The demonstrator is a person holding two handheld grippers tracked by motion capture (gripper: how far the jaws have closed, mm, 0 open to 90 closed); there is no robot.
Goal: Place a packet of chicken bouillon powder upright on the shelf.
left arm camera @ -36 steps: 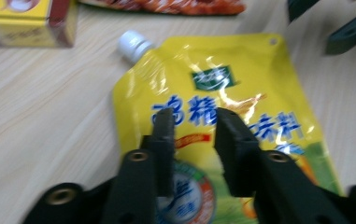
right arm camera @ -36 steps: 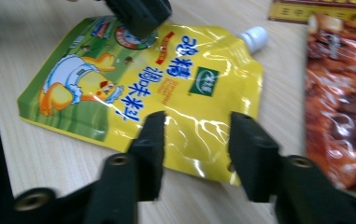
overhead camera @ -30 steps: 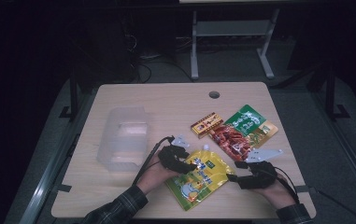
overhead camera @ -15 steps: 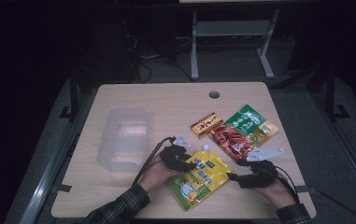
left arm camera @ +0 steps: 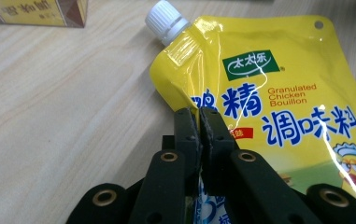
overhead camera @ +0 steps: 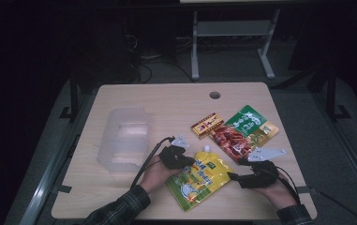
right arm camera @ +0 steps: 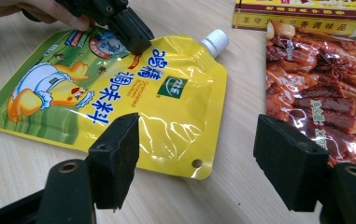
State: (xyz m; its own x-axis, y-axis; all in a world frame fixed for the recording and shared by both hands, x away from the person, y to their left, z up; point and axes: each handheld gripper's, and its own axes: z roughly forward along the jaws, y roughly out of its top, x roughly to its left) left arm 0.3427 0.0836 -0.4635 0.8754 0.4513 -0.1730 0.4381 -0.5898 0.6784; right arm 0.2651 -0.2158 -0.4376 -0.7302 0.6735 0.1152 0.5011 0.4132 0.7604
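Chicken bouillon pouch [overhead camera: 200, 179], yellow w/ white screw cap [left arm camera: 166, 20], lies flat on the table [overhead camera: 167, 101] between the two tongs. Left tongs [left arm camera: 197, 122] have just been closing and now pinch the pouch's side edge, a bit below the spout; film sits between the pads. Right tongs [right arm camera: 196, 156] stand wide open, nothing between them, hovering just off the pouch's opposite edge near the hang-hole corner.

Handling, prob.: soft glossy film, slippery, granules inside shift, so it'll sag and fold if lifted by one edge. Not fragile, moderate weight. Best holds: flat sealed seam edges or the stiffer spout shoulder; avoid the bulging middle. A 2nd grip w/ right tongs on the near seam would keep it level.

Beside right tongs: red braised-meat spice packet [right arm camera: 325, 88], small seasoning box [right arm camera: 297, 14] beyond.
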